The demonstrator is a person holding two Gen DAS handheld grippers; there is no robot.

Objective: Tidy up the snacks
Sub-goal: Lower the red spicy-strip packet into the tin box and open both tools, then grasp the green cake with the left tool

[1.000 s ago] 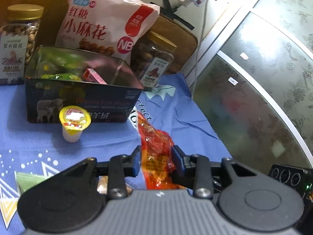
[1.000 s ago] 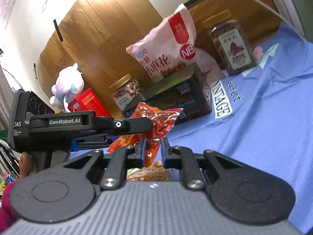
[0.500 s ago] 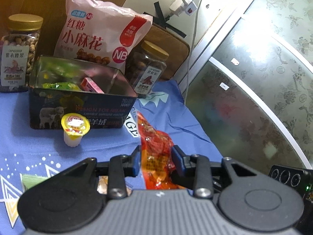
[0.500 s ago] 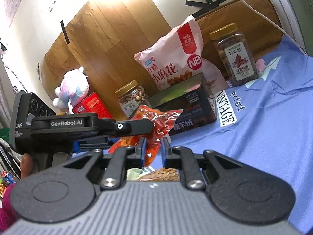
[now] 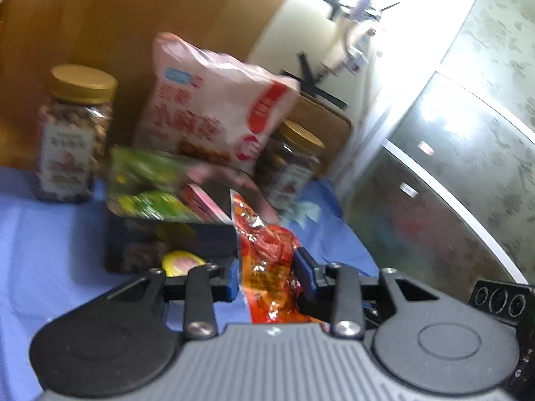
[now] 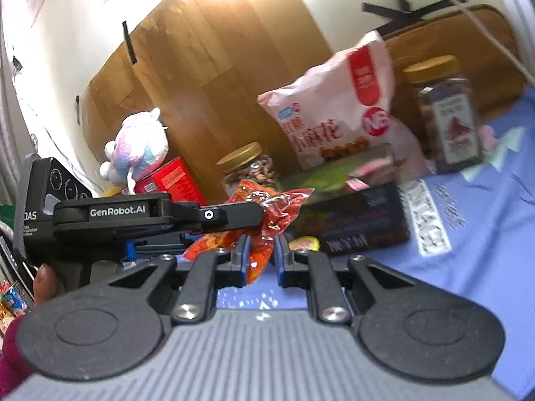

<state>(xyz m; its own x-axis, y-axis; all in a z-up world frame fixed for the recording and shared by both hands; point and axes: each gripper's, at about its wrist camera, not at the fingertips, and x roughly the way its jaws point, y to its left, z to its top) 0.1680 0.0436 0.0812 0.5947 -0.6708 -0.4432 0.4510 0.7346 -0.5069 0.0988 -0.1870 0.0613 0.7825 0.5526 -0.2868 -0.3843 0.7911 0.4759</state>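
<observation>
My left gripper [image 5: 267,275] is shut on a red snack packet [image 5: 267,254] and holds it lifted above the blue cloth, just in front of the dark open tin [image 5: 167,230]. The tin holds green and pink snack packs. A yellow-lidded jelly cup [image 5: 182,262] stands at the tin's front. In the right wrist view the left gripper [image 6: 247,215] with the red packet [image 6: 267,207] is to the left of the tin [image 6: 354,220]. My right gripper [image 6: 260,254] has its jaws nearly closed with nothing between them, low over the cloth behind the packet.
A big pink snack bag [image 5: 214,113] and two gold-lidded nut jars [image 5: 75,133] [image 5: 294,163] stand behind the tin against a wooden board. A plush toy [image 6: 140,147] and red box [image 6: 170,180] sit far left. A glass door [image 5: 451,183] is on the right.
My left gripper has lifted the red packet and carried it toward the tin; both views are blurred by motion. The right gripper has risen a little and turned.
</observation>
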